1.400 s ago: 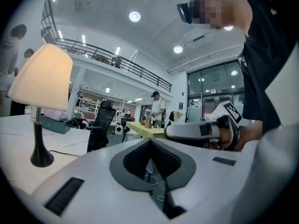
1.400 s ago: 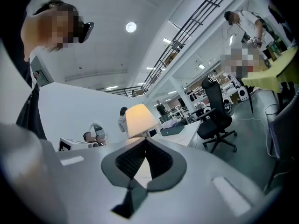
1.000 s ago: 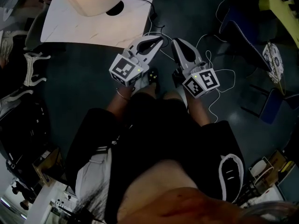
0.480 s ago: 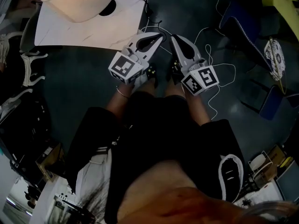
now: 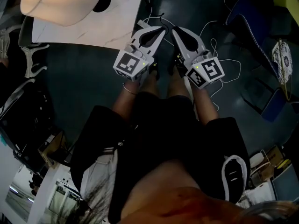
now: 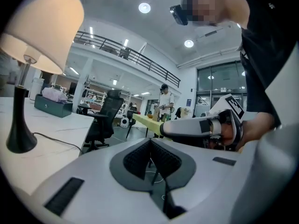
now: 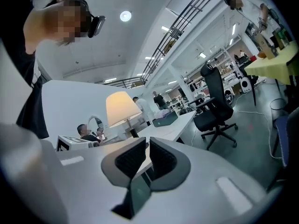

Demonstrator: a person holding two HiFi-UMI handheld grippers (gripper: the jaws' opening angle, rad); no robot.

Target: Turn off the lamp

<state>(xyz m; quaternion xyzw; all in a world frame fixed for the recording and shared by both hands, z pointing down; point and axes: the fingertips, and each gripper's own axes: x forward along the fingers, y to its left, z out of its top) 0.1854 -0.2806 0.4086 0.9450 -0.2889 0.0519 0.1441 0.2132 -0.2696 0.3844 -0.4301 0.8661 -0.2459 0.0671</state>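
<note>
The lit lamp stands on the white table, well apart from the left claw and right claw, both pressed together, empty; it looks tippy (no switch visible), so a gentle touch near its base seems wise.

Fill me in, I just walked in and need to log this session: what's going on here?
A person stands by a white table with a pair of tongs in each hand. The left tongs and the right tongs are both shut and empty, held side by side above the floor near the table's corner. The table lamp on the table is lit. Neither pair touches it, so it has not yet been switched off.
</note>
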